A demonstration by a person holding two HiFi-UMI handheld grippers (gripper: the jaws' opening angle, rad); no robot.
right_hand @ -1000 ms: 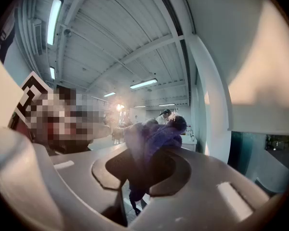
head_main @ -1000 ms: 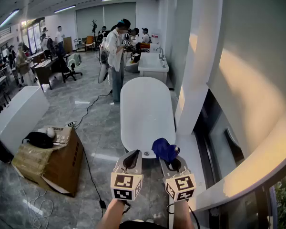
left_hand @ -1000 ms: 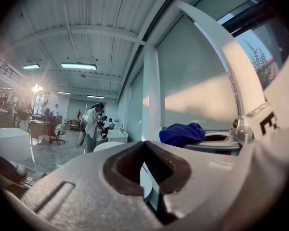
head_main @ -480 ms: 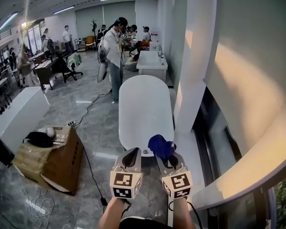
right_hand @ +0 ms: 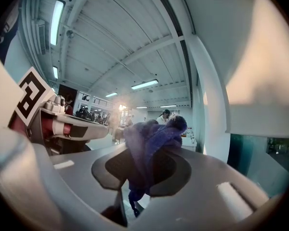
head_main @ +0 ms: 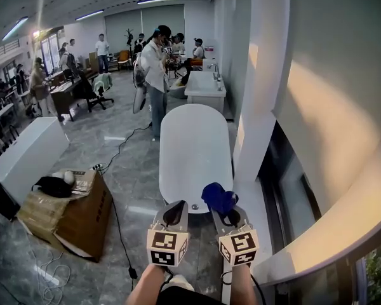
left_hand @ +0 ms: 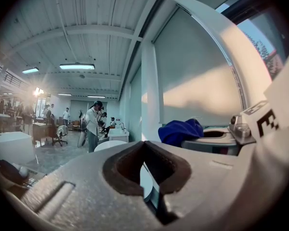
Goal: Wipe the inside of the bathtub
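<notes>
Head view: cloth [head_main: 218, 198] still in tongs [head_main: 225, 213]

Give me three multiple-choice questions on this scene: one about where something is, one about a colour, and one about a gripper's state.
1. Where is the box?
A. Inside the tub
B. On the floor, left of the tub
C. On the window sill

2. What colour is the cloth?
A. Red
B. White
C. Blue

3. How is the right gripper?
A. Shut on the cloth
B. Open and empty
C. Shut on a brush

Answers:
1 B: the head view shows it on the floor to the tub's left.
2 C: it looks deep blue in all three views.
3 A: the right gripper view shows the cloth pinched between its jaws.
</notes>
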